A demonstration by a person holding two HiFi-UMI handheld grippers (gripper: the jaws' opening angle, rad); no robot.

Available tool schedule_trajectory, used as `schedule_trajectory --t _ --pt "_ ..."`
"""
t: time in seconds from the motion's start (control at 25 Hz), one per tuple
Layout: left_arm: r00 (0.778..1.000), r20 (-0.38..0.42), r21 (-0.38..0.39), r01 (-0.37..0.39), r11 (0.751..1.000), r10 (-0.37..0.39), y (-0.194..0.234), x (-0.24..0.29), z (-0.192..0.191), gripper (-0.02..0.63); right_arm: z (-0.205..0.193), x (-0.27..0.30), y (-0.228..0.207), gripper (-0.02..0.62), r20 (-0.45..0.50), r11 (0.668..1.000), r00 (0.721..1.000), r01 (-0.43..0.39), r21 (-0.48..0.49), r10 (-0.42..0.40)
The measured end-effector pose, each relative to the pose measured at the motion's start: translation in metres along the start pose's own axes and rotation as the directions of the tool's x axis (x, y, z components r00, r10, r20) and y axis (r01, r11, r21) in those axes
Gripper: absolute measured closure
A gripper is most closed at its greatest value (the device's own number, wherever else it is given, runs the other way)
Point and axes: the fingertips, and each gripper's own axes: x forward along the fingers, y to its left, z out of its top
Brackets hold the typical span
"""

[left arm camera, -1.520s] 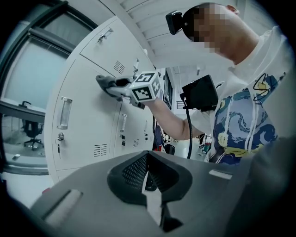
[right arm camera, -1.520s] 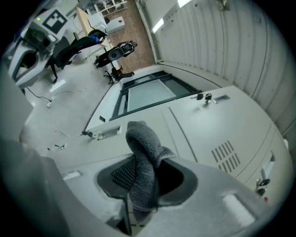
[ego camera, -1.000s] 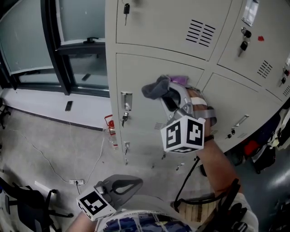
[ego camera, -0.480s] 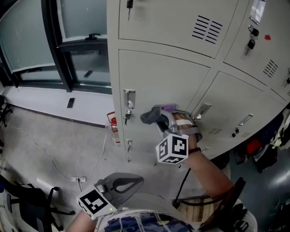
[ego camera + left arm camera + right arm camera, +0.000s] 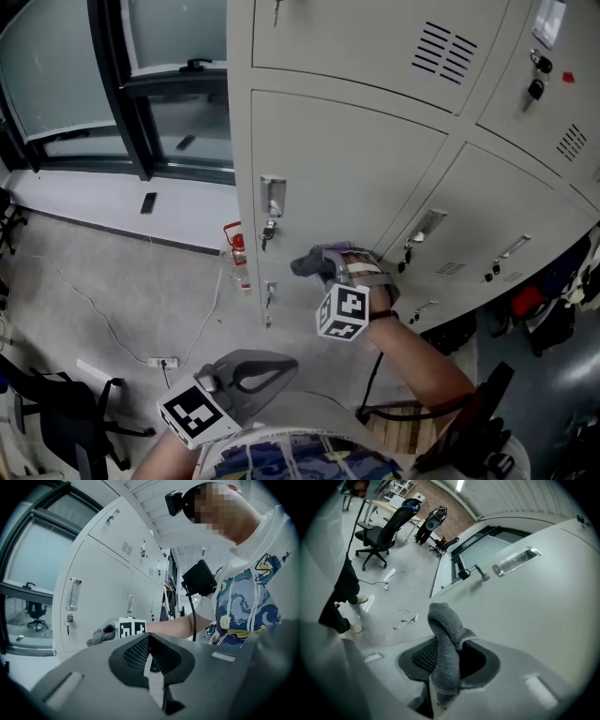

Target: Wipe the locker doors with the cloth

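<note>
Right fingers (image 5: 442, 681): closed on the grey cloth (image 5: 446, 641). I hold it pinched at its lower end, and the rest stands up past my fingertips in a folded wad. Just beyond the wad is the pale locker door (image 5: 543, 616). In the head view the cloth sits against the lower part of that door; whether it presses on the metal I cannot confirm. Farther along the same door from these fingers are a recessed handle (image 5: 516, 559) and a key (image 5: 480, 576) in its lock.

Left fingers (image 5: 150, 667): closed together, nothing between them, held low near my body and well apart from the lockers.

Farthest out from the right fingers: concrete floor (image 5: 401, 588) and an office chair (image 5: 383, 529).
</note>
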Motion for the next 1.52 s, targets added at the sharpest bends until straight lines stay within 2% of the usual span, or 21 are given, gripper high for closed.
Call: schedule_trajectory --t 0.28,0.44,0.6,0.72,0.88,1.04,1.12,1.2,1.36,1.52 --pt "1.000 -0.004 0.005 0.002 1.000 -0.002 0.004 -0.002 -0.002 0.604 -0.012 0.028 0.040 0.482 -0.007 0.991 0.992 -0.127 0.028 0.128" --pt "1.000 0.001 0.002 0.004 1.000 -0.004 0.007 -0.006 -0.001 0.604 -0.004 0.005 0.023 0.480 0.011 0.989 0.990 -0.138 0.058 0.138" --pt "1.000 0.007 0.009 0.016 1.000 -0.016 0.012 -0.010 0.001 0.604 0.033 -0.056 -0.038 0.480 0.093 0.998 0.995 -0.030 0.064 0.024" --pt "0.999 0.011 0.029 0.037 0.999 -0.038 0.014 -0.014 0.003 0.604 0.064 -0.109 -0.100 0.480 0.147 0.991 0.980 0.125 0.050 -0.131" --pt "0.998 0.019 0.032 0.063 0.997 -0.064 0.016 -0.023 0.005 0.604 0.099 -0.173 -0.176 0.480 0.188 0.940 0.921 0.336 0.059 -0.341" --pt "0.996 0.025 0.047 0.089 0.995 -0.090 0.019 -0.036 0.007 0.604 0.113 -0.200 -0.226 0.480 0.178 0.876 0.859 0.481 0.039 -0.480" --pt "0.995 0.023 0.045 0.096 0.994 -0.097 0.021 -0.044 0.007 0.604 0.117 -0.201 -0.241 0.479 0.174 0.855 0.840 0.517 0.030 -0.514" --pt "0.995 0.018 0.042 0.102 0.994 -0.103 0.022 -0.052 0.006 0.604 0.118 -0.197 -0.247 0.479 0.161 0.847 0.834 0.531 0.028 -0.528" --pt "0.993 0.011 0.040 0.116 0.992 -0.117 0.027 -0.067 0.004 0.604 0.109 -0.174 -0.232 0.479 0.108 0.865 0.859 0.500 0.023 -0.500" --pt "0.992 0.002 0.032 0.123 0.992 -0.123 0.034 -0.081 0.001 0.604 0.095 -0.148 -0.202 0.479 0.068 0.898 0.895 0.440 0.014 -0.440"
